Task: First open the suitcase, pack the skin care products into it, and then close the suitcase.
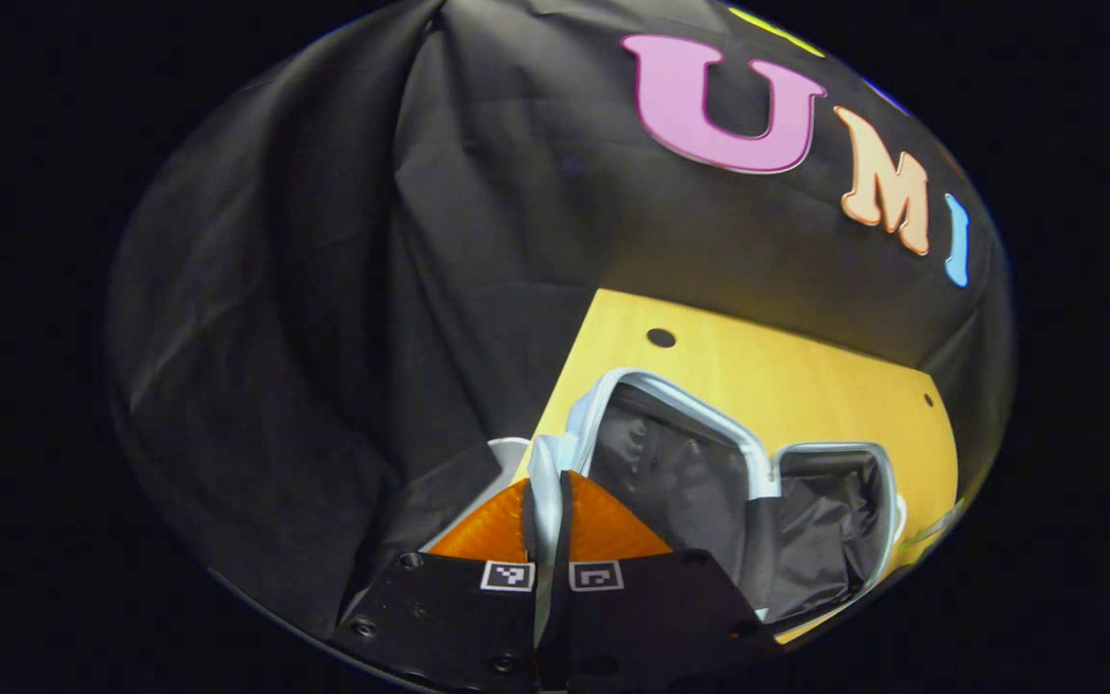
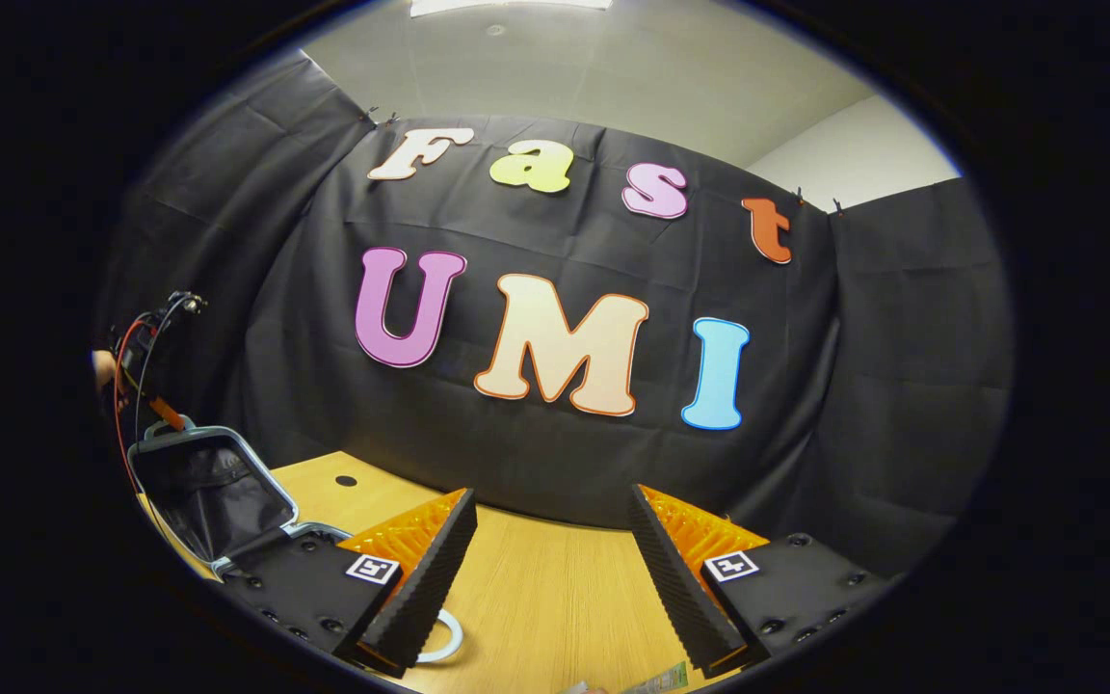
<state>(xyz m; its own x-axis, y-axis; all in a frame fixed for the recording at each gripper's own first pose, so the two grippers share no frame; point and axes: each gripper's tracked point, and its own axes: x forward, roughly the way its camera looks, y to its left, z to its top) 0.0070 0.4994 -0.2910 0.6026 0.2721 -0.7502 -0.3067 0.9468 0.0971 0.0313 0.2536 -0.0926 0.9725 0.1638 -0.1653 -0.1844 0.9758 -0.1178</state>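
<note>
The small suitcase lies open on the wooden table, its black lining showing inside a pale rim. Its lid is swung partly up. My left gripper is shut on the pale rim of that lid, which runs between its two fingers. In the right gripper view the same lid stands raised at the far left, with the left gripper and its cables at the lid's top edge. My right gripper is open above the table with nothing between its fingers.
A white ring-shaped object lies on the table under the right gripper's left finger. A bit of green packaging peeks in at the bottom edge. The black cloth wall runs behind the table. A hand holds the left gripper.
</note>
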